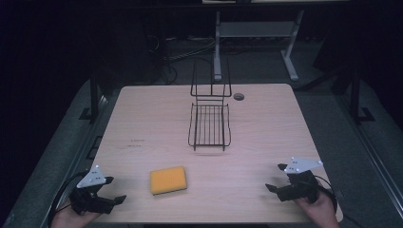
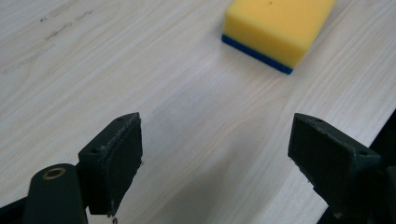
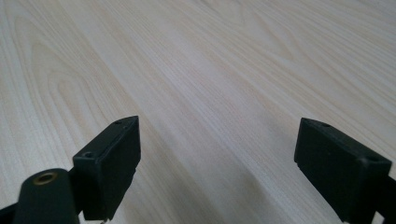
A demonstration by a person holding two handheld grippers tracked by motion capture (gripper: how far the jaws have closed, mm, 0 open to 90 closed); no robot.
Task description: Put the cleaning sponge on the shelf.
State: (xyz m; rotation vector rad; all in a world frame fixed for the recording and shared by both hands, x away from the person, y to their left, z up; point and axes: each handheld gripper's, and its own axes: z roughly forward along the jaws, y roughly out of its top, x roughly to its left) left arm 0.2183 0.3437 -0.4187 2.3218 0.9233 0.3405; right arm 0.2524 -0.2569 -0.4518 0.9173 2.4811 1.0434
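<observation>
Left gripper (image 1: pixel 113 189) at the table's (image 1: pixel 266 123) near left corner, jaws spread wide and empty, right gripper (image 1: pixel 275 177) near the right corner, likewise gaping, yellow sponge (image 1: pixel 168 180) flat between them, nearer the left, black wire rack (image 1: pixel 209 124) beyond at mid-table.

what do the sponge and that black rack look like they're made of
The sponge looks like soft yellow foam, matte and finely pored, with a thin blue layer underneath, perhaps a scouring pad. The rack looks like thin metal wire, black and probably coated: slim parallel rods on a bent frame, standing on the pale wood-grain table.
</observation>
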